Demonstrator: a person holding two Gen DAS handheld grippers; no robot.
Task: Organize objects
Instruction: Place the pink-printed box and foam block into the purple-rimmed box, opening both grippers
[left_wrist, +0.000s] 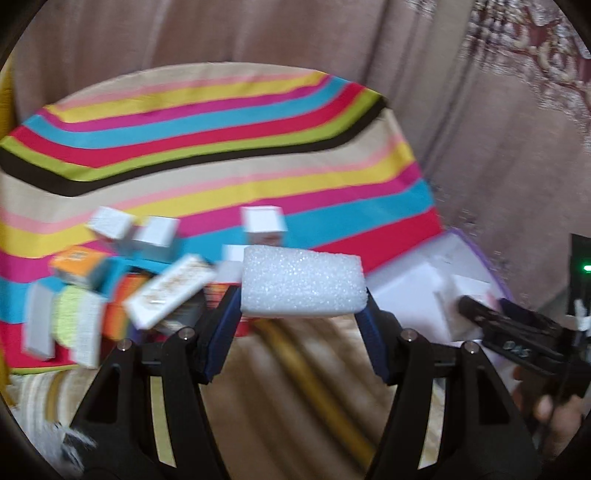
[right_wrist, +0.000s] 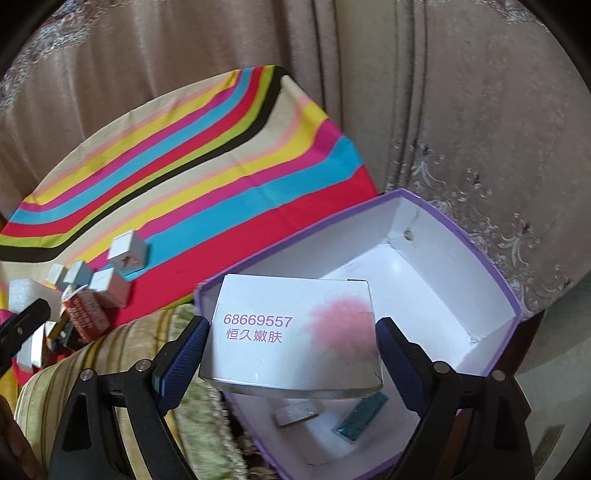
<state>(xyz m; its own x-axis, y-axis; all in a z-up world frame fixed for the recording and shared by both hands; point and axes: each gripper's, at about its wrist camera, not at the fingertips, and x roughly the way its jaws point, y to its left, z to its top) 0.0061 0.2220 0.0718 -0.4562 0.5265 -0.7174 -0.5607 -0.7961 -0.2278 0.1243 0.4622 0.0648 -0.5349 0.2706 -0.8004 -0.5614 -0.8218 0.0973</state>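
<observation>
My left gripper (left_wrist: 301, 306) is shut on a white foam block (left_wrist: 301, 286), its blue pads pressing both ends, above the near edge of the striped cloth (left_wrist: 221, 122). My right gripper (right_wrist: 293, 332) is shut on a white carton (right_wrist: 291, 332) with pink print and a pink blot, held over the open purple-edged box (right_wrist: 491, 258). Two small packs (right_wrist: 295, 411) lie on that box's white floor. A pile of small cartons (left_wrist: 110, 280) lies on the cloth left of the foam. The right gripper (left_wrist: 517, 332) also shows at the right edge of the left wrist view.
Brown curtains (right_wrist: 406, 92) hang behind the table. A striped beige cushion (left_wrist: 295, 387) lies below the cloth's near edge. A red pack (right_wrist: 86, 314) and white cubes (right_wrist: 125, 251) sit on the cloth left of the purple box. A hand (left_wrist: 554, 417) shows at lower right.
</observation>
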